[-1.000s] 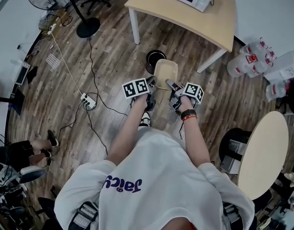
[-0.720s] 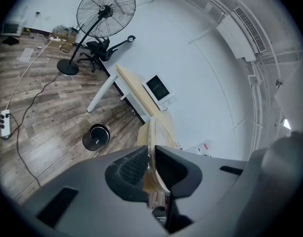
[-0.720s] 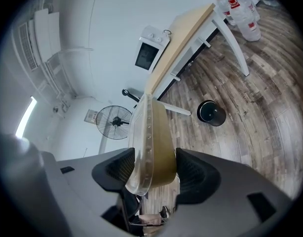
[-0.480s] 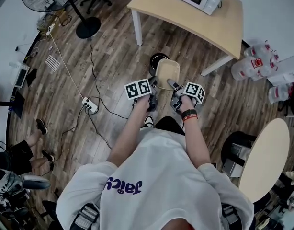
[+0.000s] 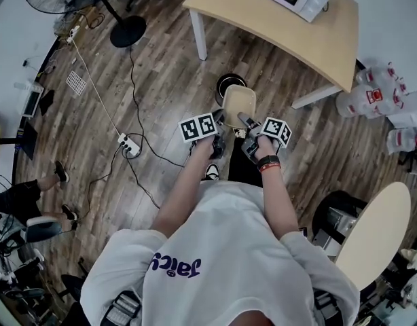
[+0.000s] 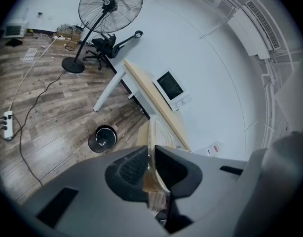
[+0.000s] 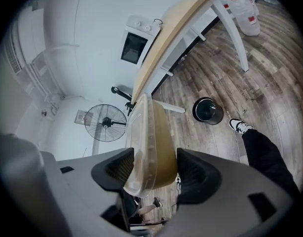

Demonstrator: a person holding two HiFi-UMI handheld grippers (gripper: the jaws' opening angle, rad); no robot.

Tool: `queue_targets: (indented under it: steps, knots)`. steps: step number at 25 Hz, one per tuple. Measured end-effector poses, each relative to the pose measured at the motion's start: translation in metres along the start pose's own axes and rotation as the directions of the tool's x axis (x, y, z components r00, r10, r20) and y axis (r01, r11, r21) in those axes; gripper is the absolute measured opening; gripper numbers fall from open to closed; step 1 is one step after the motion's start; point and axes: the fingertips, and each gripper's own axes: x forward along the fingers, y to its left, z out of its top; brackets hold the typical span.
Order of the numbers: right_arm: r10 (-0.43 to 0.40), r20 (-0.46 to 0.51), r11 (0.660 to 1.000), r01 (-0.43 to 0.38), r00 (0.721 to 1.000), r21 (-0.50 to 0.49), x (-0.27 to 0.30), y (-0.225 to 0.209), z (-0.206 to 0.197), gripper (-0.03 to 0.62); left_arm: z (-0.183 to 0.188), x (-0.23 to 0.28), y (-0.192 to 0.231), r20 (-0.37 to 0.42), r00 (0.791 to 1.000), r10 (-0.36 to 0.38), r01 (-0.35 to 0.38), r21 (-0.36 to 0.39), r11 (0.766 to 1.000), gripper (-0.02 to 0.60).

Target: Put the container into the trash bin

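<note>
Head view: the beige oblong plastic container [image 5: 238,106] is carried off the floor between both hands, its long axis pointing at the round black trash bin [image 5: 228,83], whose near side it hides. The left gripper [image 5: 219,118] and right gripper [image 5: 244,121] look equally near the bin.

Left gripper view: the jaws, almost together, pinch the container's thin rim. The bin sits ahead, lower and to their left.

Right gripper view: the jaws, wide, press across the container's body. The bin sits ahead to their right, so the carry likely goes forward and down.
</note>
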Motion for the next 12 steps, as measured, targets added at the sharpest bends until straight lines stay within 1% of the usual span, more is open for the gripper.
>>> queue_targets:
  steps: [3, 7, 12]
  knots:
    - [-0.019, -0.014, 1.000, 0.019, 1.000, -0.010, 0.022, 0.001, 0.029, 0.271, 0.021, 0.027, 0.005, 0.002, 1.000, 0.028, -0.028, -0.011, 1.000, 0.054]
    - [-0.043, -0.038, 0.999, 0.043, 0.998, 0.013, 0.048, -0.006, 0.060, 0.275, 0.042, 0.062, 0.013, -0.011, 0.998, 0.064, -0.064, -0.032, 0.997, 0.055]
    - [-0.073, -0.066, 0.996, 0.076, 0.995, 0.036, 0.078, -0.022, 0.087, 0.278, 0.056, 0.100, 0.031, -0.035, 0.995, 0.088, -0.090, -0.057, 0.994, 0.054]
